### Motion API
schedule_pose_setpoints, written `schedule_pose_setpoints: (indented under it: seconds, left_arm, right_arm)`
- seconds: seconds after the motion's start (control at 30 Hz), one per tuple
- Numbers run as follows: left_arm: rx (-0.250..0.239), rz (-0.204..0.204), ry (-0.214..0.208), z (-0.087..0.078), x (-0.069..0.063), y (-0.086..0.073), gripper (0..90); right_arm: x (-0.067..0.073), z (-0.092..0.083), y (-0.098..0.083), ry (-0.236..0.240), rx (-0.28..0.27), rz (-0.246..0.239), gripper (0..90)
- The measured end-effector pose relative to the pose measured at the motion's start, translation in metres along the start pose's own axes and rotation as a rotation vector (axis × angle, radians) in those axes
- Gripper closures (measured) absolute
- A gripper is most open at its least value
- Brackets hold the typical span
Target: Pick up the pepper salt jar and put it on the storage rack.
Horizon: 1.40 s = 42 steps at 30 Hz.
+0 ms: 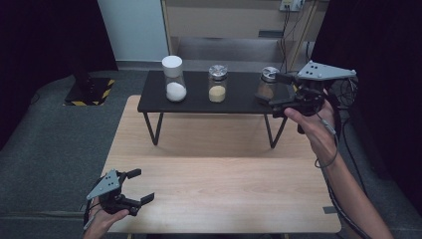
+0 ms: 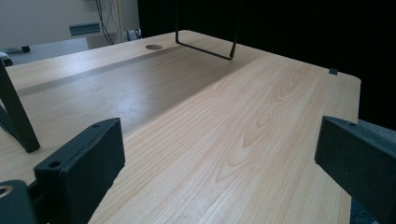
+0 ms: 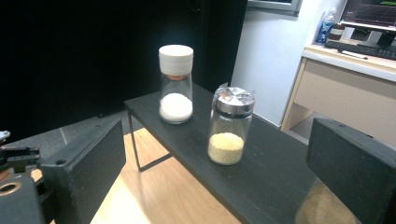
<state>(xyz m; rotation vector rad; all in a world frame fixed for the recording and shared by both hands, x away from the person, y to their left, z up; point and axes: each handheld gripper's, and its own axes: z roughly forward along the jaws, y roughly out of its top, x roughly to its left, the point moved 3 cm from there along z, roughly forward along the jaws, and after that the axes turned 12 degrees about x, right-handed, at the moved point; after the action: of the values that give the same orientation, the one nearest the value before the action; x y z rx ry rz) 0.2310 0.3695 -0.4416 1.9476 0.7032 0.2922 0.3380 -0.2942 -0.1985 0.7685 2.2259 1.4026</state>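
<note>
The brown jar [image 1: 268, 85] stands upright at the right end of the black shelf [image 1: 199, 102], its long axis vertical. The right gripper [image 1: 279, 89] is level at the shelf's right end, its jaws spread wide and lying either side of that jar without yet pressing on it, as far as the high view lets me judge. In the right gripper view the jar's brownish glass [image 3: 322, 207] shows low at the right, close against the right-hand jaw, so it sits off-centre in the gap. The coming move turns on this: the jar lies straight ahead of the right gripper and slightly toward one jaw, so a small sideways shift looks needed before closing on the glass body.

The yellow jar [image 3: 229, 126] and the white jar [image 3: 175, 86] stand farther along the shelf, away from that gripper.

The left gripper [image 1: 140, 185] hovers spread and empty over the tabletop [image 1: 224, 199], well apart from the shelf; the right hand [image 1: 313, 127] is far nearer.
</note>
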Motion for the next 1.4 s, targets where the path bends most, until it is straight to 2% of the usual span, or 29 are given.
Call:
schedule_pose_setpoints:
  seconds: [0.4, 1.0, 1.17, 1.23, 1.4]
  left_arm:
    - [0.002, 0.001, 0.001, 0.0, 0.0, 0.0, 0.5]
    - [-0.007, 0.001, 0.001, -0.001, -0.001, 0.0, 0.4]
    - [-0.01, 0.001, -0.001, 0.0, 0.0, -0.001, 0.4]
    - [-0.011, 0.002, 0.0, -0.001, 0.0, -0.001, 0.4]
    - [-0.011, 0.002, -0.001, 0.0, 0.0, -0.001, 0.4]
  right_arm:
    - [0.013, -0.015, -0.021, 0.011, -0.017, -0.029, 5.1]
    - [0.043, -0.038, -0.077, 0.053, -0.017, -0.071, 4.3]
    - [0.048, -0.042, -0.093, 0.052, -0.008, -0.067, 4.1]
    - [0.048, -0.043, -0.1, 0.066, -0.008, -0.052, 4.1]
    - [0.052, -0.046, -0.119, 0.06, 0.001, -0.034, 4.1]
